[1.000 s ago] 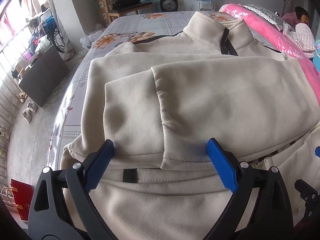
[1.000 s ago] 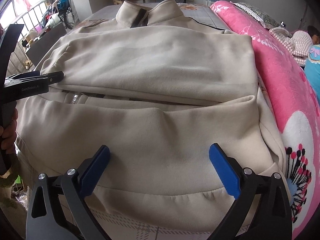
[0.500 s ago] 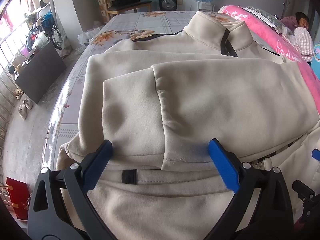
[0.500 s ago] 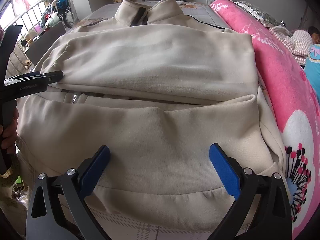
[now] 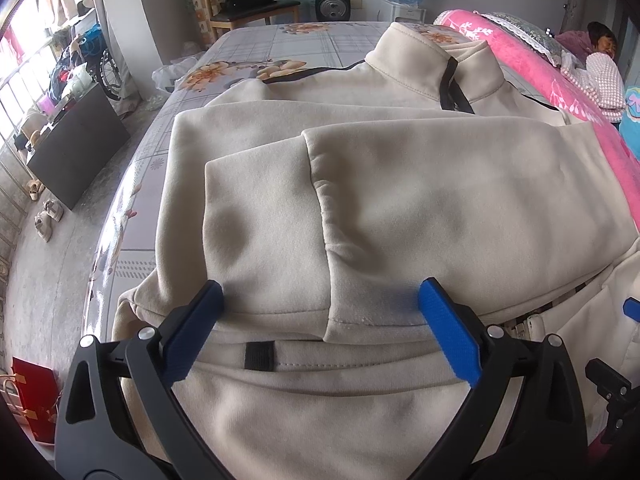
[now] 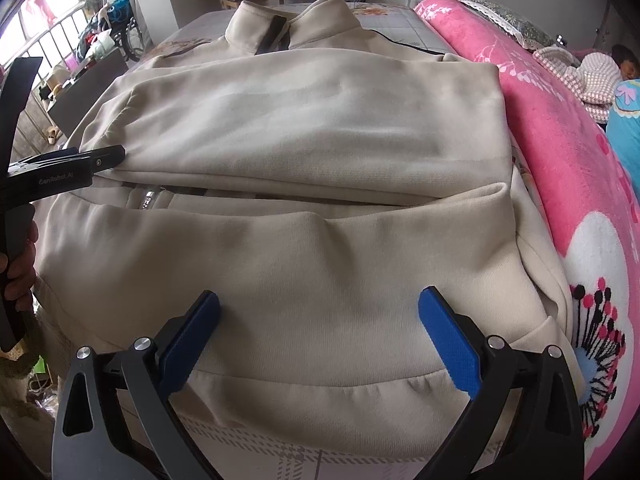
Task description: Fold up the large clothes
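The jacket (image 5: 400,200) lies on the bed (image 5: 280,44), both sleeves already folded across its chest; the hem-to-collar fold seems left. The left gripper (image 5: 320,320) and right gripper (image 6: 320,324) hover over it, jaws spread, holding nothing. A pink blanket (image 6: 560,140) crowds the right edge.

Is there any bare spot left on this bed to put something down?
Yes: the floral sheet is bare beyond the jacket collar, toward the chair, and in a strip along the jacket's floor-side edge. The other side is crowded: the pink blanket presses against the jacket.
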{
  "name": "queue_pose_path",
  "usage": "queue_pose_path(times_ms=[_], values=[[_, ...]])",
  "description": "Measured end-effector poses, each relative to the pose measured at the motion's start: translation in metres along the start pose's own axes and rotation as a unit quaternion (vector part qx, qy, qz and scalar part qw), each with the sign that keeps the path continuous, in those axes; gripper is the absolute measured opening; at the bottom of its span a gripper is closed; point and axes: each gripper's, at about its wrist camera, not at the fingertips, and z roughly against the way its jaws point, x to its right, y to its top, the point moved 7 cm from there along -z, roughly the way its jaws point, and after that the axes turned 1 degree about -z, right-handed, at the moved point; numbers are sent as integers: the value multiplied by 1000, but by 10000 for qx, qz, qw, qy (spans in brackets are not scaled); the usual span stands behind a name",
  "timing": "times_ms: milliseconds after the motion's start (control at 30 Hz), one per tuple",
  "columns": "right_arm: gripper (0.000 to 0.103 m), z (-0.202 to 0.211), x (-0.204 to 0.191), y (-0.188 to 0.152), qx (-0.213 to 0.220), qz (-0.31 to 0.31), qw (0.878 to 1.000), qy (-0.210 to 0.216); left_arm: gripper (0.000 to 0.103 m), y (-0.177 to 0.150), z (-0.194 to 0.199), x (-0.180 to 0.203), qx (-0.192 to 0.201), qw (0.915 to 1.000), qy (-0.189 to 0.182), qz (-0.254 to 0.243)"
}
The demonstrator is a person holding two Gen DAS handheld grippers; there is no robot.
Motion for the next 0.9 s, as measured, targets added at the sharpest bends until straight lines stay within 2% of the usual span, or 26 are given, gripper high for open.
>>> queue_pose_path(times_ms=[100,133,233,333,433,533,600,667,700,767,833,900], values=[[97,4,-1,5,-356,51,9993,37,95,2,6,-4,-100,9998,-184,4],[97,11,-2,11,-334,42,9994,117,95,4,12,-8,-81,9997,-213,4],[97,41,-6,41,101,209,9992,329,95,20,36,-20,123,9996,-260,-79],[97,68,-5,85,611,402,9965,406,95,55,66,-31,541,9979,-316,-146],[97,83,0,136,983,429,9927,559,95,101,93,-40,1168,9926,-319,-78],[97,85,2,191,1308,416,9874,785,95,148,99,-39,1486,9869,-626,93],[97,74,6,230,1367,336,9864,848,95,177,88,-34,1542,9844,-810,238],[97,53,10,261,1211,166,9877,973,95,202,70,-22,1528,9834,-941,251],[97,35,13,276,944,-1,9881,1216,94,212,61,-15,1527,9837,-928,194],[97,-1,23,300,491,-543,9837,1640,84,228,40,6,1492,9837,-998,-23],[94,-35,33,318,104,-898,9809,1721,80,239,16,26,1343,9838,-1185,-104],[89,-62,41,329,-61,-1067,9819,1565,71,247,-11,40,1091,9855,-1300,-74]])
